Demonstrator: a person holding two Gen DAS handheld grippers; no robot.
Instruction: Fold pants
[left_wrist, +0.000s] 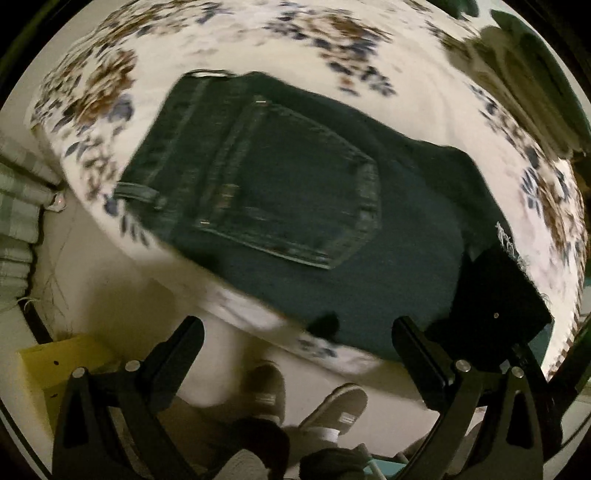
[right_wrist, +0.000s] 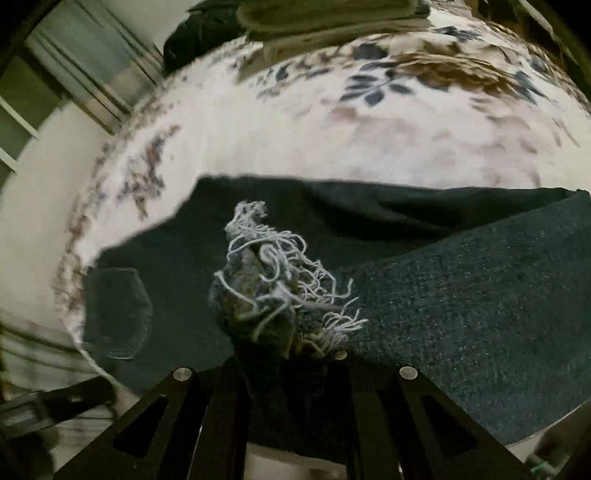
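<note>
Dark denim pants (left_wrist: 295, 206) lie on a floral bedspread (left_wrist: 229, 48), back pocket (left_wrist: 295, 192) up, waistband toward the left. My left gripper (left_wrist: 299, 332) is open and empty, above the near edge of the bed. My right gripper (right_wrist: 291, 350) is shut on the frayed hem (right_wrist: 280, 280) of a pant leg and holds it above the folded denim (right_wrist: 480, 295). The right gripper also shows as a dark block in the left wrist view (left_wrist: 495, 299), with frayed threads (left_wrist: 511, 240) beside it.
The bedspread (right_wrist: 332, 140) fills the far side. Folded cloth lies at the far right corner (left_wrist: 535, 81). Below the bed edge are the person's shoes (left_wrist: 306, 402), a yellow box (left_wrist: 62, 365) and pale floor. Curtains hang at left (left_wrist: 14, 206).
</note>
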